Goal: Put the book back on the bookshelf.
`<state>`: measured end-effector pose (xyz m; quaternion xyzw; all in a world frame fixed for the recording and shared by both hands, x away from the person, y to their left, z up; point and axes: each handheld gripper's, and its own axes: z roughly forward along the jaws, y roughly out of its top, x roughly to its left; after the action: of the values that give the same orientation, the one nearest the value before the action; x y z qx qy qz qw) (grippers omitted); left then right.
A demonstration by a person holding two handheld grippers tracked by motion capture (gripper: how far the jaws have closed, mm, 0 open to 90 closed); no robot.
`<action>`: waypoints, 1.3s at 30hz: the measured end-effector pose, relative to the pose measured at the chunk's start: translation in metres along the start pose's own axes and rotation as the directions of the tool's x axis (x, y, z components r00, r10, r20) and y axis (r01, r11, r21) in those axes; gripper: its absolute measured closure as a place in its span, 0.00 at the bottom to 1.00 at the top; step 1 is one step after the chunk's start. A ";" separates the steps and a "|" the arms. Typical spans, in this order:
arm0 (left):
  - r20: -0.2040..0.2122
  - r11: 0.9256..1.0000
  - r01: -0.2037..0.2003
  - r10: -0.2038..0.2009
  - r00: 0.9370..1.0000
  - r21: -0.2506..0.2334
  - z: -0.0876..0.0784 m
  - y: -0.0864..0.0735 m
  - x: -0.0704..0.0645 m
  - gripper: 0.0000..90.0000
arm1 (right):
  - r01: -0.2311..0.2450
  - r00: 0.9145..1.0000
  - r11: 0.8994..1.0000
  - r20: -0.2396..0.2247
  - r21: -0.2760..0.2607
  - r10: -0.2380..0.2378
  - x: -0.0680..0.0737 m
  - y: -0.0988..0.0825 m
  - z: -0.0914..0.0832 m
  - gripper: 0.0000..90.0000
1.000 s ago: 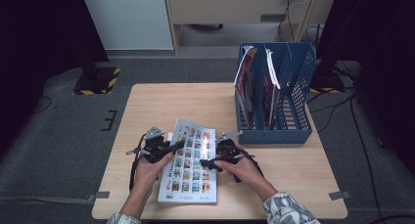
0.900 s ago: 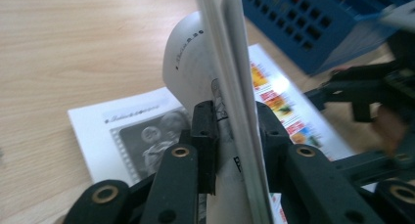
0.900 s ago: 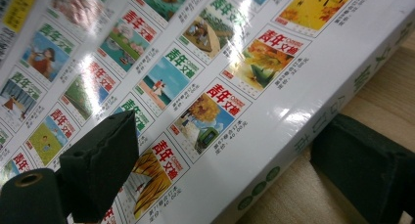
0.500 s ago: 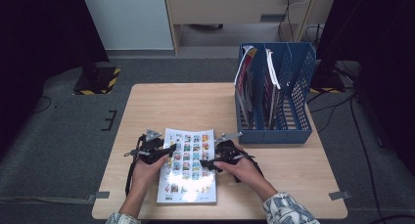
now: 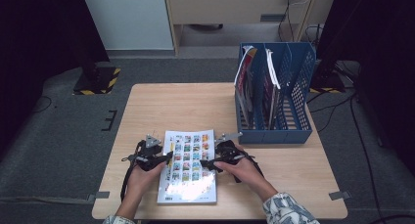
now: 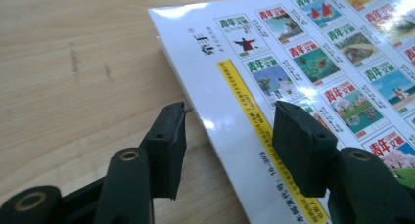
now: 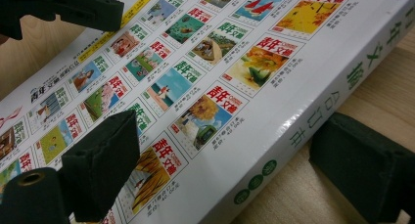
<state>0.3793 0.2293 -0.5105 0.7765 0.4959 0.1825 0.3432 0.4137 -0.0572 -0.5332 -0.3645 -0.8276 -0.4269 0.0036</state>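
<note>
Thick white book lies flat on the near part of the wooden table, between the two hands, well apart from the blue file rack at the far right.

Writing: the cover is a grid of small magazine covers, each headed 青年文摘 in red and green characters. A yellow strip of small print runs along the left edge; I can make out "16" in it, the rest is too small. The spine on the right side carries large green characters, 文摘 and 合订本, with three green dots nearer the person. The spines in the rack are too small to read.

Left gripper: jaws apart, straddling the book's left edge, one jaw over bare table and the other over the cover by the yellow strip. Pads are not pressing. Jaws have just been closing a little after opening wide.

Right gripper: jaws spread around the spine side, one above the cover and one low beside the spine over the table. I see no squeeze on the book, though I can't tell whether the lower pad touches it.

Versus a second ago: the book was tilted, its far end angled right and the left side lifted. Now it sits square and flat. The left gripper has let go and dropped slightly; the right hand has stayed put.
</note>
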 end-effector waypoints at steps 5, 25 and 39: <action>0.003 1.000 0.008 -0.008 1.000 -0.008 0.001 -0.003 -0.001 0.54 | -0.002 1.000 1.000 0.004 -0.001 0.002 0.000 0.000 0.000 0.13; 0.042 0.998 0.069 -0.069 0.997 -0.005 0.003 -0.005 0.004 0.54 | -0.040 0.998 0.999 -0.046 0.025 0.041 0.008 0.019 0.000 0.20; 0.039 0.997 0.072 -0.071 0.997 -0.012 0.003 -0.006 0.004 0.54 | -0.081 0.991 0.995 -0.105 0.059 0.087 0.009 0.028 0.013 0.23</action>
<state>0.3791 0.2338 -0.5173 0.7595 0.5155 0.1585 0.3639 0.4278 -0.0320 -0.5188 -0.3754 -0.8214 -0.4227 0.0760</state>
